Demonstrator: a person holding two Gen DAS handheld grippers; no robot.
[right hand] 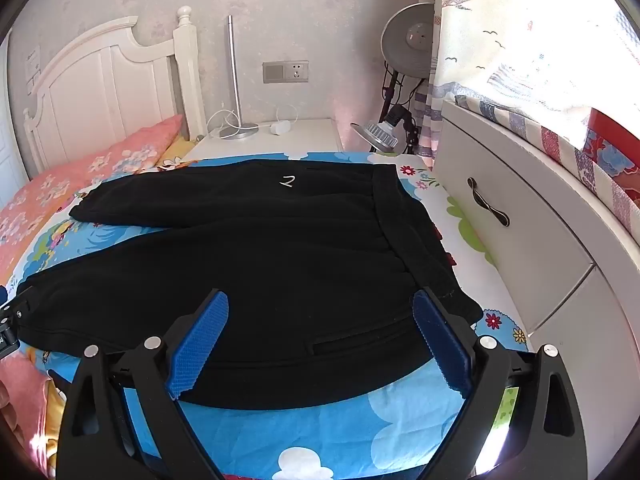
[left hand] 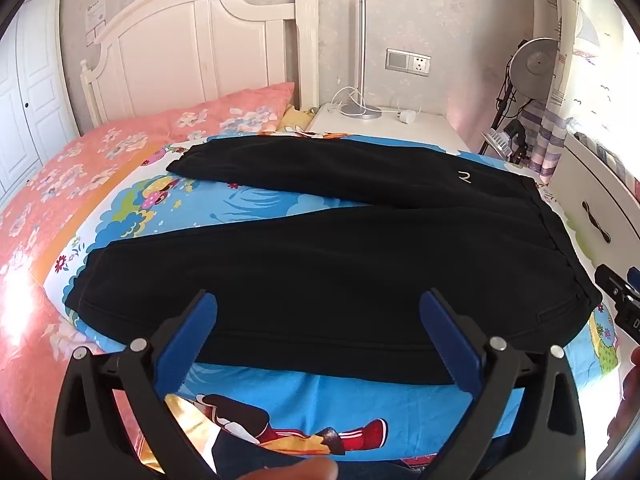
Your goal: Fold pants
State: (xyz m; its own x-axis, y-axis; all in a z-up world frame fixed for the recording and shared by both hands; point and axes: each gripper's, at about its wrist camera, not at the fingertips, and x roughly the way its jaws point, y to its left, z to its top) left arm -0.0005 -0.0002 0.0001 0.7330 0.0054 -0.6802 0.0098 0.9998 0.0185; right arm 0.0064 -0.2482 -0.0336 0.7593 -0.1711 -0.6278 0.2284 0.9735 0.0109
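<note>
Bedroom setting: a bed [left hand: 248, 396] covered by a blue cartoon-print sheet carries the work item, with a white headboard [left hand: 192, 40] and a pink floral pillow [left hand: 224, 116] far ahead and to the left of the left claw [left hand: 318, 334].

Work item: black pants [left hand: 320, 280] lie flat on the sheet, legs spread in a V. The waistband [right hand: 394, 216] runs ahead and to the right of the right claw [right hand: 320, 338]; the leg ends point to the left. A small white mark [right hand: 288, 181] shows on the far leg, straight ahead of the right claw.

Left claw: jaws spread wide, nothing between them. Both blue pads [left hand: 188, 340] sit over the near edge of the near leg. Whether they touch the fabric cannot be determined.

Right claw: jaws spread wide, nothing gripped. The blue pads [right hand: 198, 344] sit over the hip area, just ahead of a pocket slit [right hand: 360, 338].

Surroundings: a white nightstand [right hand: 296, 136] with a lamp base [right hand: 239, 132] stands beyond the pants. A white drawer unit [right hand: 520, 224] stands to the right of the right claw.
</note>
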